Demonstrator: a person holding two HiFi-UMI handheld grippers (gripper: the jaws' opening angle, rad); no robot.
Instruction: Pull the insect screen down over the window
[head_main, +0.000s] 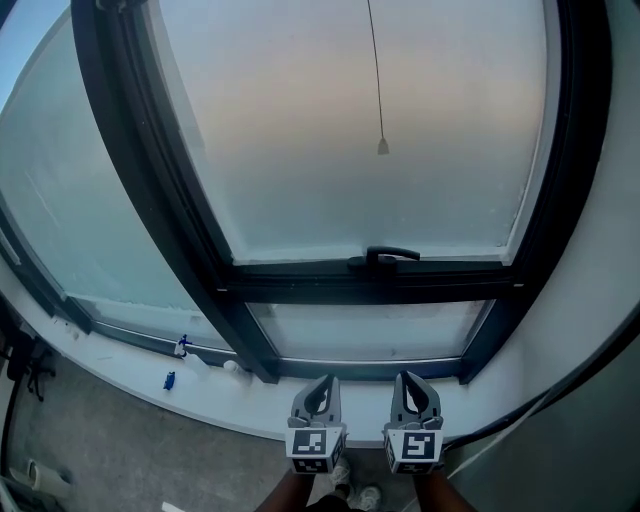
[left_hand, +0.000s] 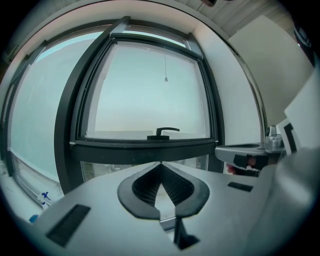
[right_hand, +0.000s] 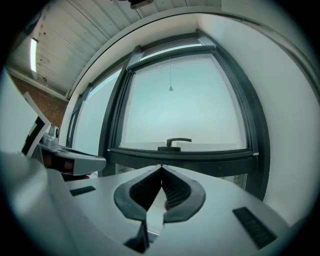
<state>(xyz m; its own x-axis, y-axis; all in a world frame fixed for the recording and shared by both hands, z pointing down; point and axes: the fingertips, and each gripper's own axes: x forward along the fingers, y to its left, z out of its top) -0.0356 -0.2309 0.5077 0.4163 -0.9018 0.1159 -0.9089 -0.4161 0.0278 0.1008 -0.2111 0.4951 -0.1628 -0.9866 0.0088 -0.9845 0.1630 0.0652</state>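
Head view has the insect screen's pull cord (head_main: 382, 146) hanging plumb down the upper pane (head_main: 300, 160), well above and ahead of both grippers, the right gripper (head_main: 407, 380) a touch nearer under it than the left gripper (head_main: 323, 382), each one's jaws pressed together on nothing.

The head view looks down from above at the window (head_main: 330, 150), and both gripper views sit lower, side by side, looking level at that window's handle (head_main: 388, 256) from fairly near.
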